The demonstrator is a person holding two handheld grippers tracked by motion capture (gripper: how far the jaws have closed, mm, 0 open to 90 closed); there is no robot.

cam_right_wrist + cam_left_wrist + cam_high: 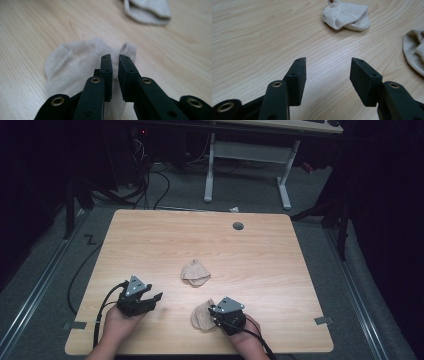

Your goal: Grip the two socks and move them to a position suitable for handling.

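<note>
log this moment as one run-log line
left gripper: open, empty, over bare table | right gripper: narrow gap, at near sock | far sock: untouched

**Two black hand-held grippers with grey plates**

The left gripper (150, 299) and right gripper (216, 316) are matt black, and each carries a grey three-cornered plate on top. Black cables trail from both. Each has flat rectangular pads (300, 77) with small screw holes, on arms with brass-ringed pivots. The forearms are bare, with no sleeves.
</note>
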